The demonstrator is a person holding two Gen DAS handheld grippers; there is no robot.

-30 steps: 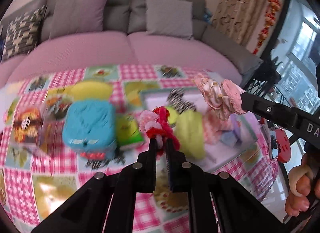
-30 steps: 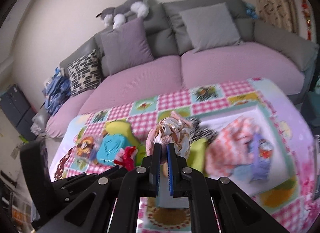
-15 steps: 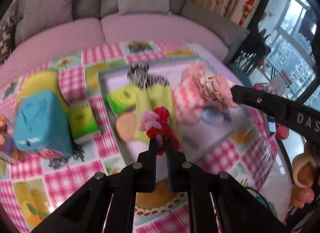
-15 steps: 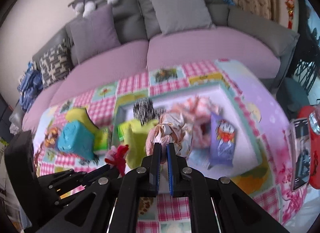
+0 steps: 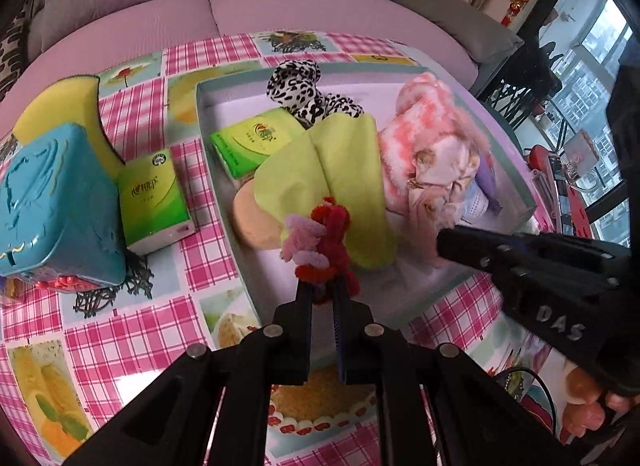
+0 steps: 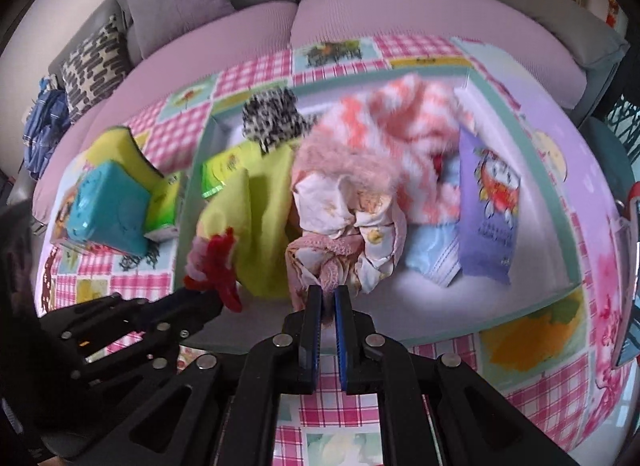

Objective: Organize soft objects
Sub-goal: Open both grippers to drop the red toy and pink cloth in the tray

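Observation:
My left gripper (image 5: pixel 322 290) is shut on a red and pink fuzzy scrunchie (image 5: pixel 320 242) and holds it over the near edge of the teal-rimmed tray (image 5: pixel 204 113). It also shows in the right wrist view (image 6: pixel 214 266). My right gripper (image 6: pixel 327 298) is shut on a pink fleece cloth with a printed lining (image 6: pixel 340 217), which hangs down into the tray. The tray holds a lime green cloth (image 5: pixel 340 169), a leopard-print cloth (image 5: pixel 304 89), a pink and white fluffy cloth (image 5: pixel 428 121) and a green tissue pack (image 5: pixel 252 137).
A blue plastic box (image 5: pixel 48 201), a yellow sponge (image 5: pixel 60 105) and a second green tissue pack (image 5: pixel 154 193) lie left of the tray on the checked tablecloth. A purple packet (image 6: pixel 488 201) and a blue mask (image 6: pixel 436 254) lie in the tray's right part. A pink sofa stands behind.
Both grippers have moved forward and down over the tray. The pink fleece cloth has come down into the tray next to the lime cloth. The scrunchie stays gripped.

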